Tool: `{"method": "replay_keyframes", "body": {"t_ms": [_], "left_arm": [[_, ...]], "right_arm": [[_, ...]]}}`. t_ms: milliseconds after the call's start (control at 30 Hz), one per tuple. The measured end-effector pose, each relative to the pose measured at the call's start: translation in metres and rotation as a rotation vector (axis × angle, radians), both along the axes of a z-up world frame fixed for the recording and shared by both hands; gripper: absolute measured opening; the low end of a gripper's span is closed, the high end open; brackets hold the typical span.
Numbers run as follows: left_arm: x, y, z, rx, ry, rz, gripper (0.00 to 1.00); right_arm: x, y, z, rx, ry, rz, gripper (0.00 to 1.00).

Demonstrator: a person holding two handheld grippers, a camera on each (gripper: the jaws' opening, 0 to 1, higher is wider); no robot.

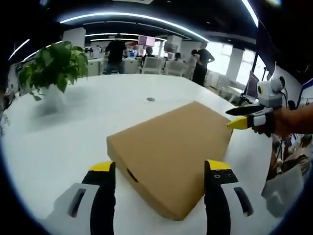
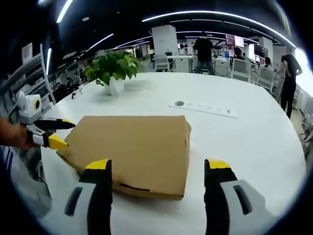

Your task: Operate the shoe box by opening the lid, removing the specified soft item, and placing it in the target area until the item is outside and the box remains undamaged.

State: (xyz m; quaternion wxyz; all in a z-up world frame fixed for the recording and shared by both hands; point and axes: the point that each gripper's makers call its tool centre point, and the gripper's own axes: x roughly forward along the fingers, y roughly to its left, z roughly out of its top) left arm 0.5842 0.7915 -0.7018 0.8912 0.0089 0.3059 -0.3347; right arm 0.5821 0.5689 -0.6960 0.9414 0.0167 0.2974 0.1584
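Note:
A flat brown cardboard shoe box (image 1: 173,147) lies shut on the white table (image 1: 73,127), its lid down. My left gripper (image 1: 161,169) is open, its yellow-tipped jaws standing on either side of the box's near corner, just above it. The right gripper (image 1: 239,116) comes in from the right, open, its jaws at the box's far right edge. In the right gripper view the same box (image 2: 132,149) lies ahead of my open right gripper (image 2: 159,166), and the left gripper (image 2: 57,133) hovers open at the box's left corner. The soft item is hidden.
A potted green plant (image 1: 54,68) in a white pot stands at the back left of the table, also seen as the plant (image 2: 112,68). A round cable port (image 1: 150,99) sits in the tabletop. Chairs and standing people (image 1: 116,55) are beyond the table's far edge.

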Motion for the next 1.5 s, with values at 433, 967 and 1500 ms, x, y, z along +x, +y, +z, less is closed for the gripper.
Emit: {"method": "replay_keyframes", "body": {"t_ms": [433, 967, 1500], "left_arm": [[0.003, -0.005, -0.015, -0.018, 0.142, 0.084, 0.71], [0.003, -0.006, -0.019, -0.025, 0.163, 0.092, 0.68], [-0.023, 0.006, -0.020, -0.041, 0.161, 0.053, 0.66]], "right_arm": [[0.009, 0.008, -0.019, 0.062, 0.096, -0.002, 0.58], [0.001, 0.008, -0.020, 0.096, 0.145, -0.013, 0.53], [-0.048, 0.019, -0.022, 0.107, 0.166, -0.076, 0.51]]}}
